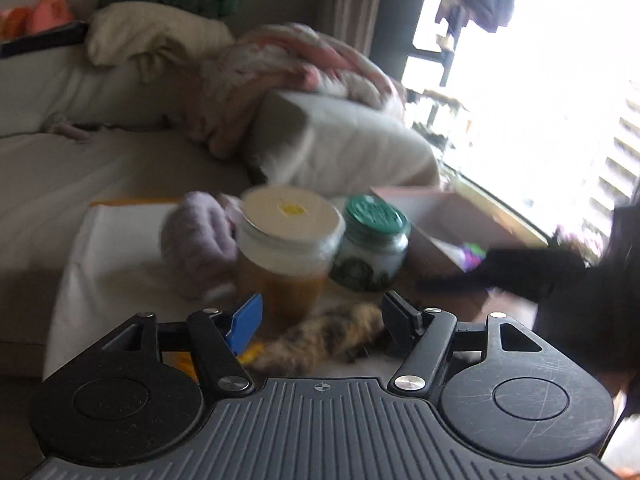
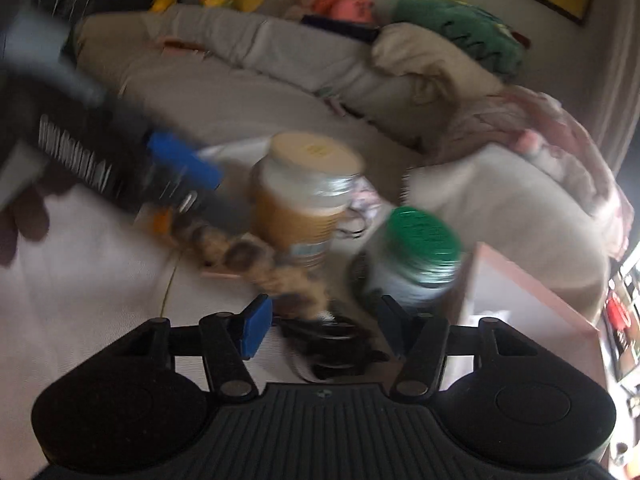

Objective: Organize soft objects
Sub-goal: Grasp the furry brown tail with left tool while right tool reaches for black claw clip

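Left hand-held gripper (image 1: 320,316): jaws wide, empty. Right hand-held gripper (image 2: 324,326): jaws wide, empty. Mottled tan-and-brown furry toy (image 1: 324,338): elongated, shaggy, lying on the bed (image 1: 60,168) before two cylindrical jars, cream-lidded (image 1: 286,248) and green-lidded (image 1: 374,240). Fuzzy lilac plush (image 1: 196,244) beside them.

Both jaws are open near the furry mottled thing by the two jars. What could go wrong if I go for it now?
1. The mottled brown-and-orange furry toy lies right at the base of the tall cream-lidded jar of amber liquid; a sweeping grab may tip it.
2. The green-lidded glass jar sits close beside the right gripper and could be knocked.
3. Both views are motion-blurred, and the left gripper aims at the same toy, so the two may collide.
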A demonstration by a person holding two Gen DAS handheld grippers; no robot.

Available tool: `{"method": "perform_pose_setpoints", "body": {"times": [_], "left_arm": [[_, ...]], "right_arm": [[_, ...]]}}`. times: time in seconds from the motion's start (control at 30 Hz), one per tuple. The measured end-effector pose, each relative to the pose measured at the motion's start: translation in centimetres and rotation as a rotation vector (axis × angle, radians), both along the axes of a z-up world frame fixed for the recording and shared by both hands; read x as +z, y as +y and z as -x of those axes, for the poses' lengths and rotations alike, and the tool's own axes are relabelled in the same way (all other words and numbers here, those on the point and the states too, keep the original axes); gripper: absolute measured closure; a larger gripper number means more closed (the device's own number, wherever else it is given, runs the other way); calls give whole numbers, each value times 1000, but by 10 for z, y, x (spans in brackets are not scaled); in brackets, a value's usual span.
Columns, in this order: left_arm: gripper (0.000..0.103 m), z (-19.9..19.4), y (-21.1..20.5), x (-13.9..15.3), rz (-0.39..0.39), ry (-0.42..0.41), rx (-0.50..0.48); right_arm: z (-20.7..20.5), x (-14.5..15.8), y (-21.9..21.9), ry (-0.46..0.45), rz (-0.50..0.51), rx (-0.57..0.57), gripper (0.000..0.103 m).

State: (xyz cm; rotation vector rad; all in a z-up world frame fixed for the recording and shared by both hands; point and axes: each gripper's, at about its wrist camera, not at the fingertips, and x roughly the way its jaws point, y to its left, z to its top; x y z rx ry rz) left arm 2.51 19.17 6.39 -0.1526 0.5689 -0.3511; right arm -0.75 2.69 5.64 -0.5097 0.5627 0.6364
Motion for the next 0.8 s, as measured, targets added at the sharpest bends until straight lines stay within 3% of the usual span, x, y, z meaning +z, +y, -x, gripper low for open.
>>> {"method": "perform_pose_setpoints", "body": {"times": [0.13,0.3,0.37,0.43,0.5,0.57,0.7,0.8], "left_arm": [[32,9,28,5,89,-26,113],[32,15,47,1,134,-3,178],[32,18,49,-1,131,12,184],[32,19,52,-3,132,22,181],[32,19,50,-5,130,25,153],[32,17,41,-8,129,28,82],[32,18,12,-9,88,54,-67],[32,25,-21,-9,6,69,-189]], "right_arm": [[-13,-9,12,1,-33,7,45],[-35,-20,31,107,-39,53,44],[-28,-19,28,200,-73,80,45],[-7,-12,19,296,-130,187,45],[20,-8,7,308,-139,261,46],[43,-8,-5,253,-113,269,46],[60,-10,-33,156,-67,131,45],[57,-12,-59,171,-92,11,45]]}}
